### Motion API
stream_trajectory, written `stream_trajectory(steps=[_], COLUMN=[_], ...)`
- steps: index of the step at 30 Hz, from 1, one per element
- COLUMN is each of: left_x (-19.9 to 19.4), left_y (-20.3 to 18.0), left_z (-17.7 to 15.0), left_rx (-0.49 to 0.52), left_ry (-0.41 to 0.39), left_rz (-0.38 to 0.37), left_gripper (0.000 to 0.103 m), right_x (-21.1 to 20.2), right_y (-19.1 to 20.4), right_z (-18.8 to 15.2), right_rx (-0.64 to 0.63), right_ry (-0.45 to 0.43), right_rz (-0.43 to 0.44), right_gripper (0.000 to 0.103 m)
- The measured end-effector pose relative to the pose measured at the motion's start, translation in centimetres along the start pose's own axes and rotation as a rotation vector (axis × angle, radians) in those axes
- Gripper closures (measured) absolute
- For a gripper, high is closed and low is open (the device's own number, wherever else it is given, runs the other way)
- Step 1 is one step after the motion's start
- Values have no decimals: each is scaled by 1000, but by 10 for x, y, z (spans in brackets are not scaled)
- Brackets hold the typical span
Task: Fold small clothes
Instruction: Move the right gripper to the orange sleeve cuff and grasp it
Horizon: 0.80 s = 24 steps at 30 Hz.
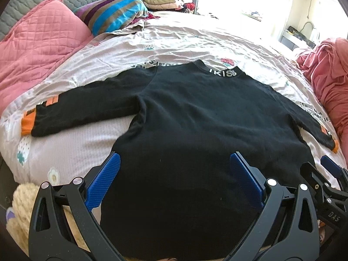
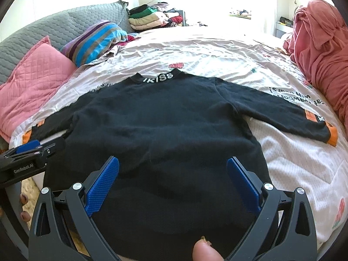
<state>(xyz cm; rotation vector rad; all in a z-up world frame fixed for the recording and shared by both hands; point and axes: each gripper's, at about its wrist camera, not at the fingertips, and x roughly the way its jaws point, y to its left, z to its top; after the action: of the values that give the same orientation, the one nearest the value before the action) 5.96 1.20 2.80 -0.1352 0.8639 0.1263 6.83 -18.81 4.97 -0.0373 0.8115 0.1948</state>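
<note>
Right now my black sweater [image 1: 195,113] lies spread flat in the middle of the bed [image 1: 178,43], collar away from me, hem toward me, both sleeves out to the sides with their orange cuffs [image 1: 27,126] near the bed's edges. My left claw [image 1: 174,180] hangs over the hem, spread wide and holding nothing; my right claw [image 2: 173,183] does the same just beside it, also wide and empty.

I judge folding hasn't started. To do the first fold well, I'd pinch a sleeve near its cuff, or the hem corner and shoulder on one side, and carry it across the body, keeping the cloth taut so the knit doesn't bunch.

Room is decent: bare sheet shows beyond the collar and beside the body. On my left, the pink pillow [image 1: 37,47] and striped cushion [image 1: 113,10] sit well apart from the sleeve. On my right, the heaped pink blanket [image 2: 322,52] crowds closer to the cuff there, so I'd keep that sweep low and inward.
</note>
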Motion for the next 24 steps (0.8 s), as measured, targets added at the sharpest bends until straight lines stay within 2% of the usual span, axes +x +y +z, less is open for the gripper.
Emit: stream_trajectory(steps=[13, 24], left_x=[22, 53], left_y=[-6, -20], left_z=[37, 65], left_rx=[-6, 3], left_ry=[8, 38], left_rz=[1, -1], left_gripper=[8, 8], right_x=[28, 62], right_y=[-17, -64], right_z=[38, 66], right_rx=[22, 116], right_ry=[-3, 12], right_rz=[-29, -90], right_gripper=[4, 4])
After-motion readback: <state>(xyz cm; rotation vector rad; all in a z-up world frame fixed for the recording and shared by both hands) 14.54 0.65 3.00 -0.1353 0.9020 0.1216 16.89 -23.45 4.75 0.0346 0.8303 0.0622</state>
